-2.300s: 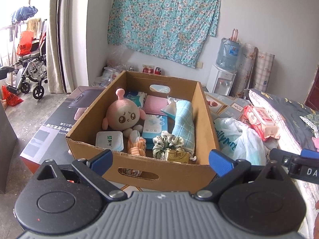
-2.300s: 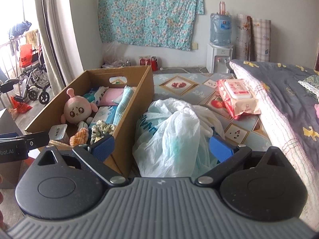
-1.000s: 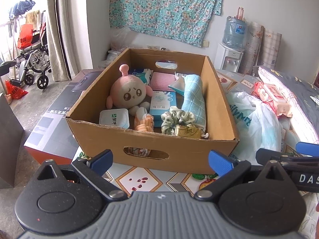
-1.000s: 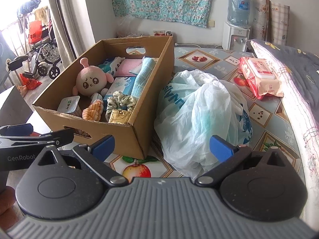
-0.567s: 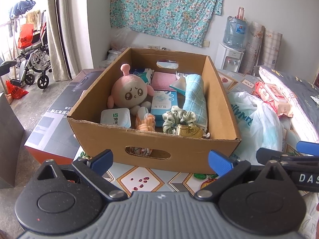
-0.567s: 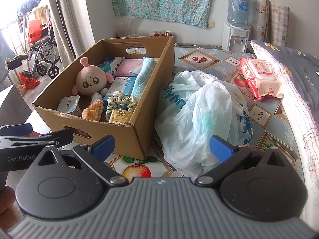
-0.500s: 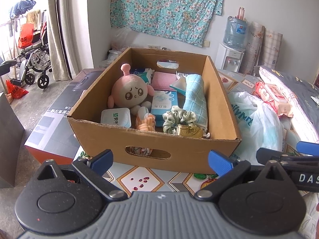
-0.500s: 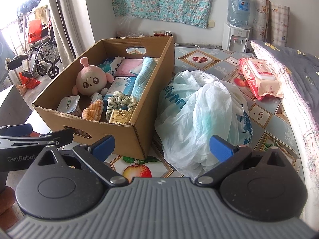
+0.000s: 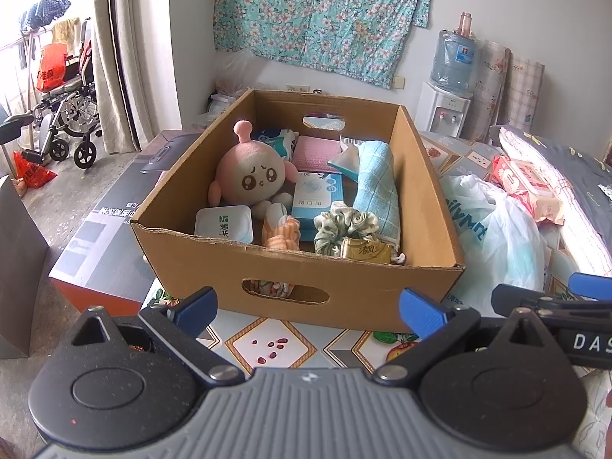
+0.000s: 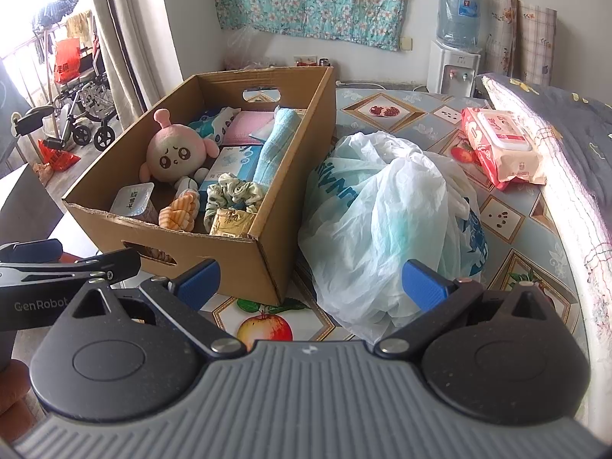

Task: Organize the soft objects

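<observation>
A cardboard box (image 9: 428,176) (image 10: 302,141) stands on the patterned table. Inside lie a pink plush doll (image 9: 250,179) (image 10: 172,155), a rolled light-blue towel (image 9: 376,187) (image 10: 273,145), a green scrunchie (image 9: 340,225) (image 10: 229,193), an orange striped plush (image 9: 281,231) (image 10: 179,214), tissue packs and a gold packet (image 9: 365,249). My left gripper (image 9: 308,308) is open and holds nothing, just short of the box's near wall. My right gripper (image 10: 310,281) is open too, in front of a white plastic bag (image 10: 386,218) (image 9: 493,237) beside the box.
A pink wet-wipes pack (image 10: 501,145) lies at the table's right, against a dark quilt (image 10: 573,122). A water dispenser (image 10: 455,38) stands at the back wall. A large flat carton (image 9: 111,229) sits left of the box; wheelchairs (image 9: 65,122) stand by the curtain.
Since 2.3 s ago both grippers have pulled back from the box and risen, so I see further down into it. Over the last second nothing has visibly moved.
</observation>
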Available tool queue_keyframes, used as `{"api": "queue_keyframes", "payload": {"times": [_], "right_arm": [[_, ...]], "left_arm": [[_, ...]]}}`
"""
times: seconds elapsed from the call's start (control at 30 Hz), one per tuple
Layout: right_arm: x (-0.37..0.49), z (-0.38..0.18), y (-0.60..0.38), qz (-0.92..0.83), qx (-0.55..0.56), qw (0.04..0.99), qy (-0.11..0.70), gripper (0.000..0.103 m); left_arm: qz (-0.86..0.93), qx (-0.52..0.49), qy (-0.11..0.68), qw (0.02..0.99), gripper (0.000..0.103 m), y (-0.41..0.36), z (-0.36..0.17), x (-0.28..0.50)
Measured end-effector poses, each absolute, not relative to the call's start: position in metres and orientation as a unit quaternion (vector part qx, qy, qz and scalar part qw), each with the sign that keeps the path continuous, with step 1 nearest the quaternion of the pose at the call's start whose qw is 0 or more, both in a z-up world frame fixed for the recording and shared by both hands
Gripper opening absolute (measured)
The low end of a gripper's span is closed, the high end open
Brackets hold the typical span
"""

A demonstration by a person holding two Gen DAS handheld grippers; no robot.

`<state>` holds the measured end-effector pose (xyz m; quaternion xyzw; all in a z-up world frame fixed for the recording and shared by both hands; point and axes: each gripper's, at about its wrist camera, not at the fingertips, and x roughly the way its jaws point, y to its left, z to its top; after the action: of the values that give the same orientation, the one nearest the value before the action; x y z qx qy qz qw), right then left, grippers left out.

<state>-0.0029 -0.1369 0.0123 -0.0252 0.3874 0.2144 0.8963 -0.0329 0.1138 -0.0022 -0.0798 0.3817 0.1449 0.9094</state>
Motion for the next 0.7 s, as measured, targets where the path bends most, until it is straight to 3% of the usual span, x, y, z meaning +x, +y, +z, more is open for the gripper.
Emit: {"api": "queue_keyframes", "payload": {"times": [0.7], "right_arm": [[-0.0027, 0.012, -0.138, 0.214, -0.023, 0.896, 0.389, 0.102]], "left_arm": [[0.145, -0.08, 0.383, 0.909, 0.101, 0.1119, -0.0013, -0.0326]]}}
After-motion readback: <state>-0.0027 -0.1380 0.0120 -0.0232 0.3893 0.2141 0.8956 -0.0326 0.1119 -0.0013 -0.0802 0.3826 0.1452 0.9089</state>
